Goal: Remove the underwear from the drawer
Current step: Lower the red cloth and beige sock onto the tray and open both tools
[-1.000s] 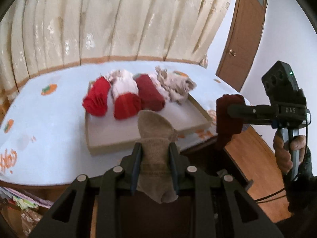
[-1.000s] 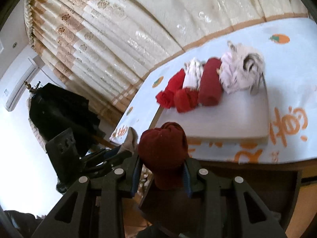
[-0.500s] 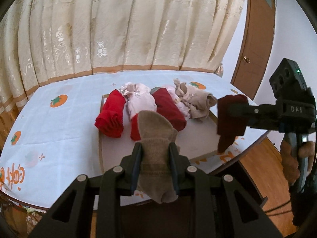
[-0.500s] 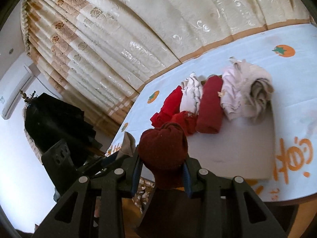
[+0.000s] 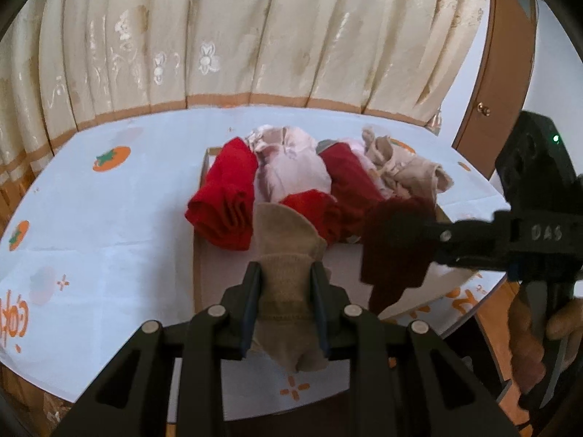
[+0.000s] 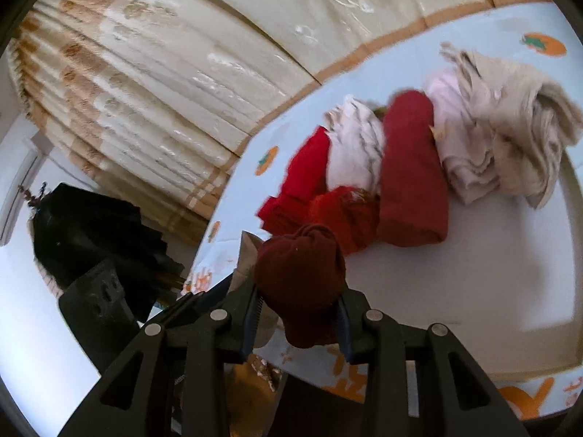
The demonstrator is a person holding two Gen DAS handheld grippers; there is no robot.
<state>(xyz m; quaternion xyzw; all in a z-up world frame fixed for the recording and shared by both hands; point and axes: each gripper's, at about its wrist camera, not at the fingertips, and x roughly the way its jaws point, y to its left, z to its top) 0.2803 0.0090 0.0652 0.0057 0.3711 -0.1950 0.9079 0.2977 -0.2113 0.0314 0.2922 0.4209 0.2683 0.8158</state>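
Your left gripper (image 5: 286,302) pinches a tan knitted fabric bundle (image 5: 288,255) between its pads, the cloth bulging toward 12 o'clock and hanging out below the jaws. Your right gripper (image 6: 297,307) is clamped on a dark maroon rolled garment (image 6: 300,273) the same way (its lower end droops past the fingers). Both bundles hover at the near edge of a shallow white cardboard tray (image 5: 198,255) on the persimmon-print tablecloth (image 5: 109,211). The tray holds bright red rolls (image 5: 224,204), a pale pink crumpled piece (image 5: 291,167), a dark red roll (image 6: 411,178) and beige garments (image 6: 510,123). The right view is motion-blurred, and the tray's near edge is cut off.
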